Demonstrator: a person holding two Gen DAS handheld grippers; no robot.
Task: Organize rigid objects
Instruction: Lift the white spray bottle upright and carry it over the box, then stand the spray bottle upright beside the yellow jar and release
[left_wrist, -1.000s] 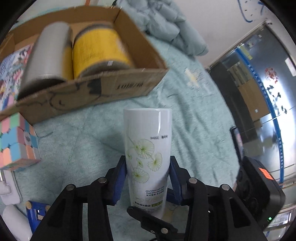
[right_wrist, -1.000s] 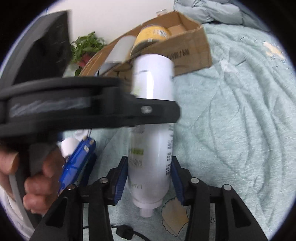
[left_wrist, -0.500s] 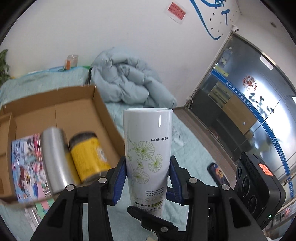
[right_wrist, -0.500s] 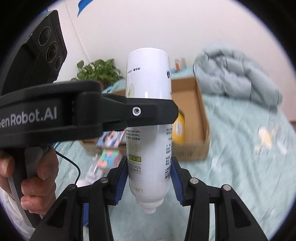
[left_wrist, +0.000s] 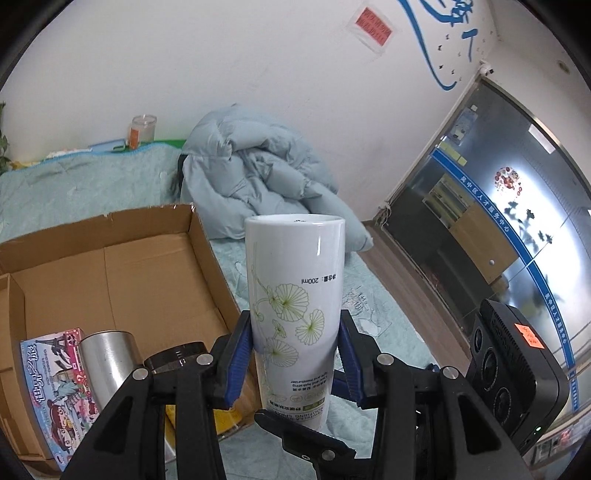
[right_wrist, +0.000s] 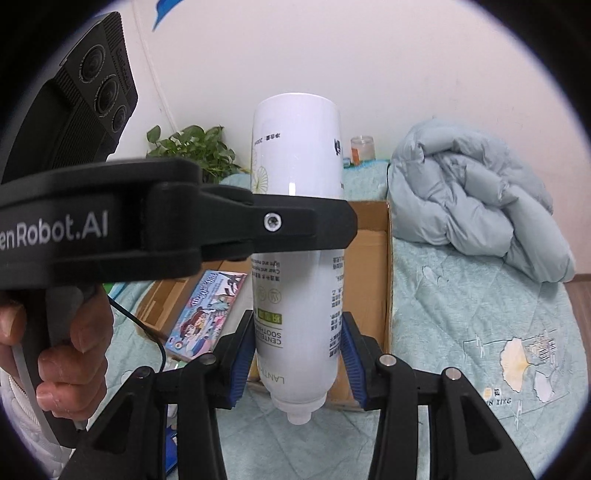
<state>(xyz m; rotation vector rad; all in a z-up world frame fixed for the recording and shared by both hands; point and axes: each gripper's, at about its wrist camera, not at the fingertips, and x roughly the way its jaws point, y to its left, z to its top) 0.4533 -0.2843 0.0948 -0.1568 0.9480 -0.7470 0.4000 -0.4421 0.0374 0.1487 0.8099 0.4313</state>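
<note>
A white spray bottle with green leaf print hangs upside down, its nozzle pointing down, above the teal bedspread. My left gripper is shut on its middle. My right gripper is shut on the same bottle lower down, near the neck. One finger of the left gripper crosses the bottle's front in the right wrist view. Below and behind stands an open cardboard box holding a steel cup, a colourful puzzle box and a dark-lidded yellow can.
A crumpled grey-blue quilt lies on the bed beyond the box. A potted plant and a glass jar stand by the white wall. Glass doors are at the right. A person's hand grips the left handle.
Both grippers have lifted the bottle well off the bed. The cardboard box has dropped lower in both views, and the wall and quilt have come into sight.
</note>
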